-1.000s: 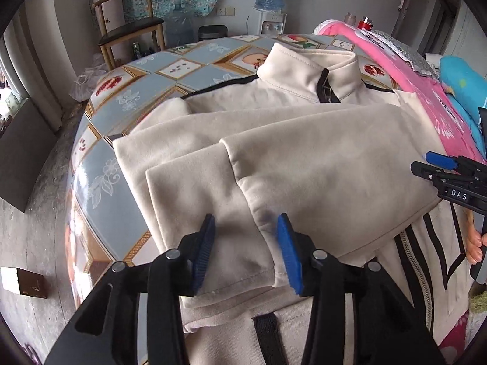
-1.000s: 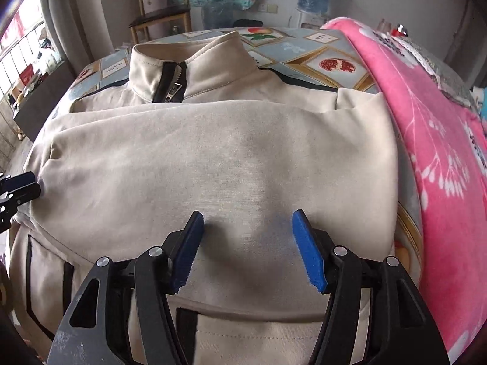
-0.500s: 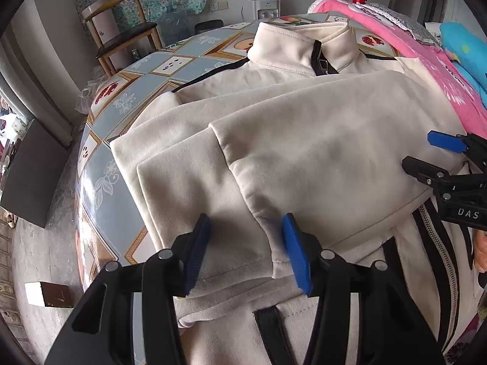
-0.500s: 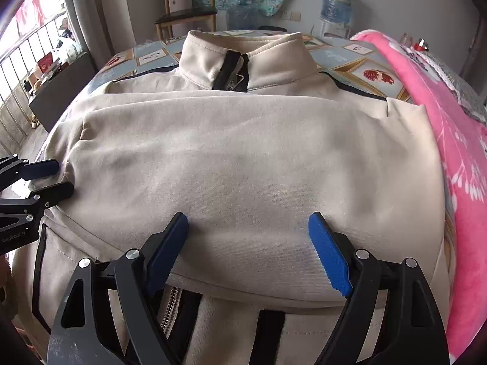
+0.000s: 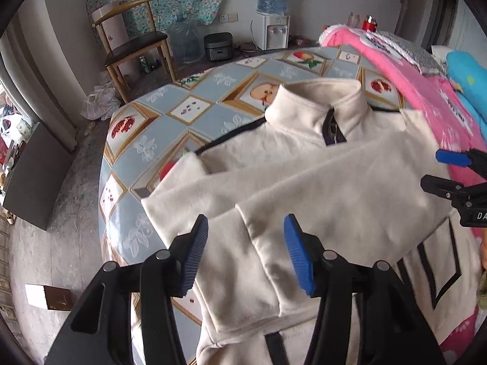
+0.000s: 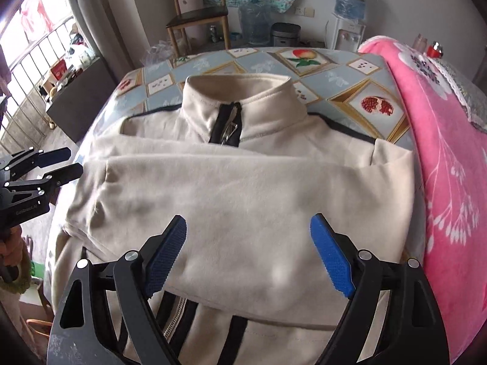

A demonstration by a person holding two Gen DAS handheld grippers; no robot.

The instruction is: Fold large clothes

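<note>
Moved: both grippers have lifted off the jacket [image 6: 243,206], fingers just widening | Near: left gripper [image 5: 246,252] half open, right gripper [image 6: 248,252] wide, both empty, above cloth | Centre frame: jacket on tabletop [image 5: 158,140], sleeves crossed | Next: grip the hem evenly, fold towards the collar [image 6: 240,97] at upper centre.

A cream jacket [image 6: 243,200] with black trim is seen at frame centre; a pale blue tablecloth [image 5: 170,127] patterned with gold-framed fruit, upper left; a pink, white-flowered blanket [image 6: 441,164], at right.
</note>
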